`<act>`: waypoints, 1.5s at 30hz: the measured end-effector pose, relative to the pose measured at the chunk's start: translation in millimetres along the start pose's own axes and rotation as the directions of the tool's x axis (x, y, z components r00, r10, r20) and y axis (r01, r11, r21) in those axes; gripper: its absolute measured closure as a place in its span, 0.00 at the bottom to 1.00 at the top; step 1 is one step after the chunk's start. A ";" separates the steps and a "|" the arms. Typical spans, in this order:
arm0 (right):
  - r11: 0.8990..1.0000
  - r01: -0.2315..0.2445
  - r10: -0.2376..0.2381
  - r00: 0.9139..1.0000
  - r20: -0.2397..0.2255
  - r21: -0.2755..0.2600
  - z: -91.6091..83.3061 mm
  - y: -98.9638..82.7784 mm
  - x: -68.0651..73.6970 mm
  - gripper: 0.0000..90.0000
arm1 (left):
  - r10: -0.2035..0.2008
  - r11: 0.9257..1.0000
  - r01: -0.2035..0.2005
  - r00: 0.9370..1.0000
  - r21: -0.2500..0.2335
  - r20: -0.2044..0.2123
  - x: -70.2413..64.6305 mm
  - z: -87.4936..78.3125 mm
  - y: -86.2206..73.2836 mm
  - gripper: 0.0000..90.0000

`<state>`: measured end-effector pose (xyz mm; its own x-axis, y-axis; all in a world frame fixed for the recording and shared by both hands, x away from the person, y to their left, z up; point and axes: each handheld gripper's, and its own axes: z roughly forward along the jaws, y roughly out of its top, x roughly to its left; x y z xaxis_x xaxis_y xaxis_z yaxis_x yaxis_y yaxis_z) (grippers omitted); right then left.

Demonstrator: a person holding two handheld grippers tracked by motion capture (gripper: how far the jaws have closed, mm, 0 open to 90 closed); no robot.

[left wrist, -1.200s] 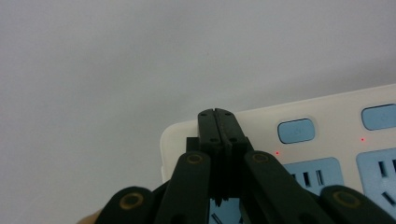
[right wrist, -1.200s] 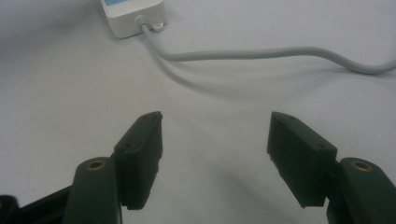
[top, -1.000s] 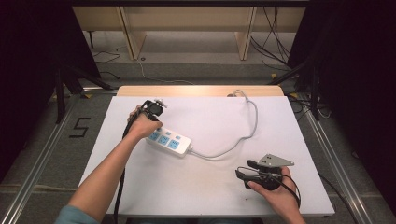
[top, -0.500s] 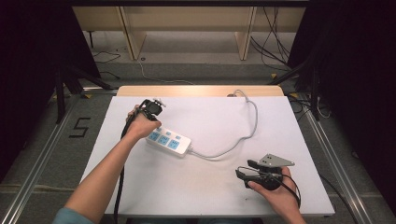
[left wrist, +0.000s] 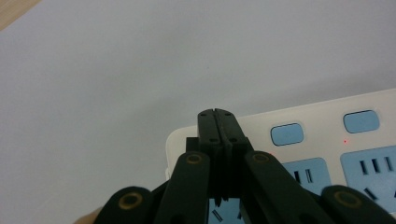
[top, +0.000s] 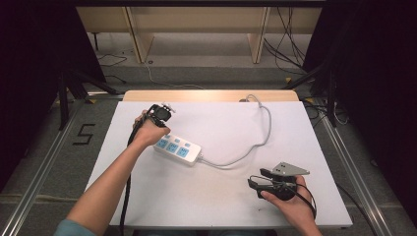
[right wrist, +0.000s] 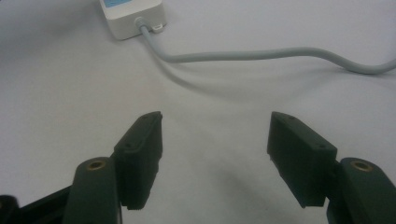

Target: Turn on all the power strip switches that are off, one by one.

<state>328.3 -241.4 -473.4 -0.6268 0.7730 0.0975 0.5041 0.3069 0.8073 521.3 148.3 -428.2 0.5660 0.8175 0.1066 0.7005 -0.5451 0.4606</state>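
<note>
Overhead, white table (top: 216, 196) amid dark curtains (top: 34, 59); left hand-held gripper (left wrist: 218, 115) together above power strip (top: 177, 149), right hand-held gripper (right wrist: 215, 135) apart.

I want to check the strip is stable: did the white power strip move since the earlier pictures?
No. The power strip lies at the same place and angle against the table's wooden far edge.

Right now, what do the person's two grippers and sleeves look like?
Both grippers are black. The left gripper has jointed links with brass-coloured rivets; a black cable trails from it. The right gripper carries a grey three-cornered plate and looped black cable; its fingers are blocky. A teal sleeve covers the left arm.
</note>
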 end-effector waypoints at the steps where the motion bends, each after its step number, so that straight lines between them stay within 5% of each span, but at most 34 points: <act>1: 1.000 0.000 0.000 1.000 0.000 0.000 0.0 0.0 -0.1 0.41 | 0.000 1.000 0.000 1.000 -0.001 0.000 0.0 -0.4 0.0 0.99; 45: 1.000 -0.004 0.004 1.000 0.001 -0.007 0.1 0.6 -1.4 0.41 | -0.005 0.999 0.006 1.000 -0.051 0.018 0.3 -20.3 -3.2 0.94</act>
<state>329.6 -242.2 -473.1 -0.6246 0.7745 0.1001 0.5022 0.3002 0.8109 510.4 154.1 -411.8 0.5698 0.8170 0.0884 0.6810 -0.5297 0.5057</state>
